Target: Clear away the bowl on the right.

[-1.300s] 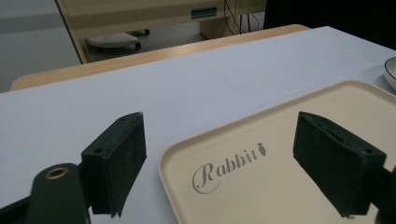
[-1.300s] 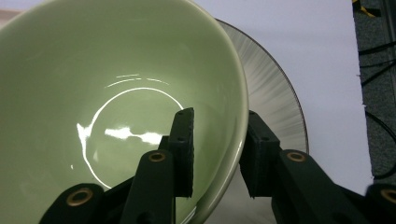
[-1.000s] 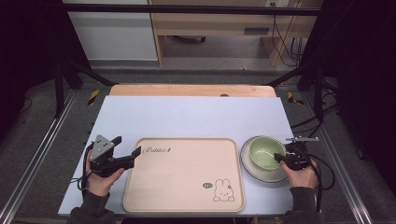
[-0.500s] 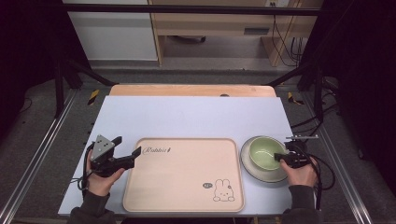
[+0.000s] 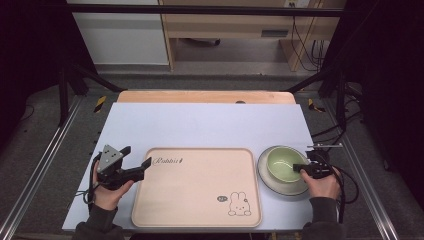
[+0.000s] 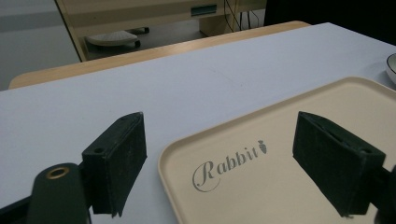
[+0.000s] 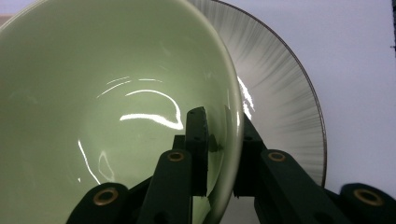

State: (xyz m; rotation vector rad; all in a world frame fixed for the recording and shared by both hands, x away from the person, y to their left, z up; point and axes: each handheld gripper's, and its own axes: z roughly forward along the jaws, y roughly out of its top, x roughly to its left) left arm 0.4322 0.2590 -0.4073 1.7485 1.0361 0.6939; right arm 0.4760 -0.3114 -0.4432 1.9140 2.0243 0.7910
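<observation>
A pale green bowl [image 5: 283, 164] [image 7: 112, 102] sits on a grey plate [image 5: 289, 186] [image 7: 280, 93] at the right of the table. My right gripper [image 5: 301, 168] [image 7: 222, 140] is shut on the bowl's near rim, one jaw inside and one outside. A beige tray [image 5: 200, 190] [image 6: 280, 154] with "Rabbit" lettering and a rabbit drawing lies in the middle. My left gripper [image 5: 141, 167] [image 6: 224, 163] is open, low at the tray's near-left corner, with nothing between its jaws.
The tray and plate rest on a light blue mat [image 5: 200, 125] over a wooden table [image 5: 200, 96]. Black frame legs [image 5: 70, 80] flank the table. Furniture and cables [image 5: 300, 40] lie beyond the far edge.
</observation>
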